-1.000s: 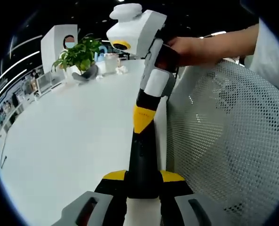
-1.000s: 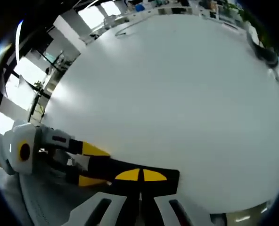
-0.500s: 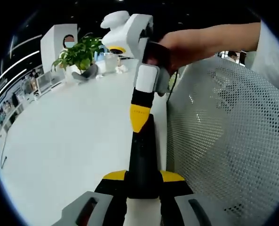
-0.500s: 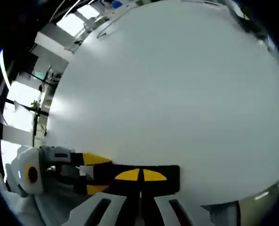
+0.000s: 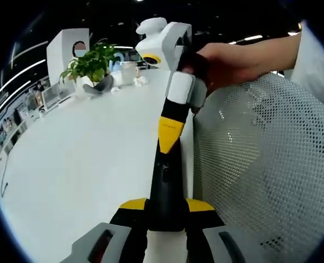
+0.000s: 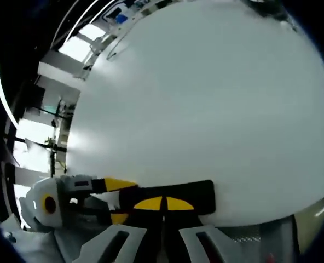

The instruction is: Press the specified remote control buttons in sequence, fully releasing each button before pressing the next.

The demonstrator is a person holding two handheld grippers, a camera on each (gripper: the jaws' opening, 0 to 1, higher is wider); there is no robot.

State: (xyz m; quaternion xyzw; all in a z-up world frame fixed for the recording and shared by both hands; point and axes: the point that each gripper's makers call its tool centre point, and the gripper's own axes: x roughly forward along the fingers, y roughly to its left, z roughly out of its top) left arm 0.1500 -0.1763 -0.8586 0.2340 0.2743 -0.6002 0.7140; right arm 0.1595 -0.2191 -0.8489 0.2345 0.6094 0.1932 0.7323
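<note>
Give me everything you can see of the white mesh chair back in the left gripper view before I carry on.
The mesh chair back takes up the right side of the left gripper view. It looks like a white perforated net stretched over a curved frame, with small regular holes and a rounded upper edge. It stands right beside the edge of the white table. A person's hand, gripping the right gripper, sits just above its top edge; whether they touch it, I cannot tell. The seat and base are out of frame.

You have no readable text, label, brand, number or sign in either the left gripper view or the right gripper view; any marks in the room behind are too small and blurred to make out.
</note>
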